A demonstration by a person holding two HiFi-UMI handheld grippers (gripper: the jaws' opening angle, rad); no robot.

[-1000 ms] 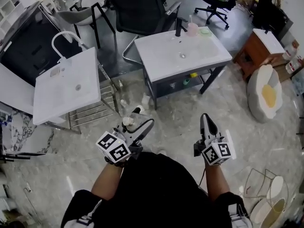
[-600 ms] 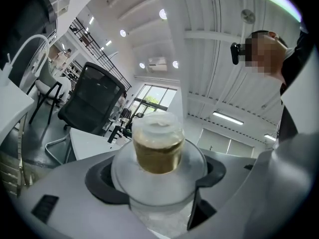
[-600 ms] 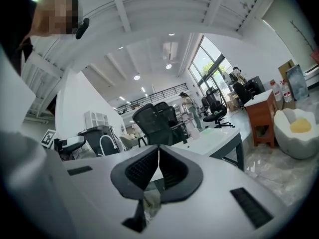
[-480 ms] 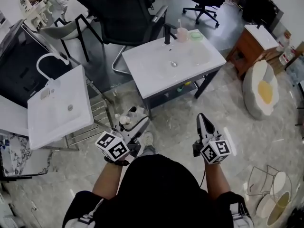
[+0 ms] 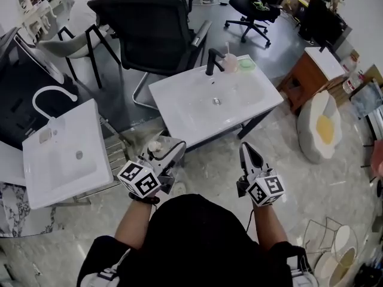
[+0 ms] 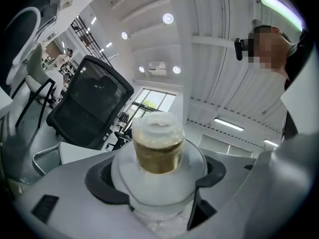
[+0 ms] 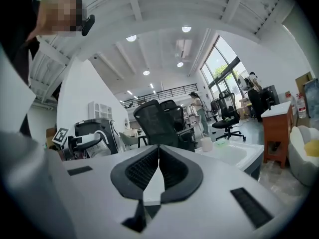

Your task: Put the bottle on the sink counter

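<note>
A bottle is held before the white sink counter (image 5: 191, 109).
The round frosted bottle (image 6: 158, 151), with amber liquid in its neck and a pale cap, is clamped in the left gripper (image 5: 170, 150); the right gripper (image 7: 158, 156) is closed on nothing.

frosted translucent plastic bottle (image 6: 158, 153); glossy white sink counter (image 5: 179, 103); polished stone-look floor (image 5: 335, 178); matt wooden cabinet (image 5: 301, 79)

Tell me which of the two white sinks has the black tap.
The middle sink in the head view: its black tap stands beside a pink cup. The left sink has a curved white tap.
</note>
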